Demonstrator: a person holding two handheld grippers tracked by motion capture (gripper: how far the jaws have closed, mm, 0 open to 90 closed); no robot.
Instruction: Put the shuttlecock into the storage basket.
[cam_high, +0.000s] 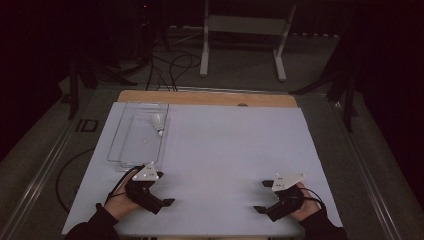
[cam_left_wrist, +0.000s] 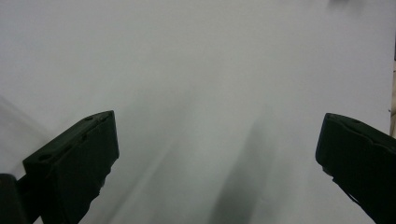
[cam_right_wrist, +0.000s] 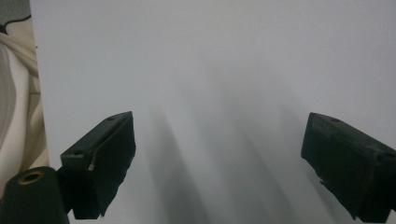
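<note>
At the near edge of the worktop (cam_high: 225, 165) both tools, left (cam_high: 159, 196) and right (cam_high: 262, 197), rest wide open and empty; the shuttlecock (cam_high: 159, 123) lies in the clear tray (cam_high: 116, 145), so a reach there likely comes next.

Room was dim, esp. at the edges & far end. A white sheet (cam_high: 235, 150) covered the table, w/ a strip of light brown wooden tabletop (cam_high: 207, 98) showing along the far edge. Grey floor (cam_high: 240, 67) lay beyond, w/ black cables (cam_high: 172, 67) looping across it. A white metal frame stand (cam_high: 245, 30) stood at the back; dark tripod legs (cam_high: 340, 82) flanked the table.
</note>
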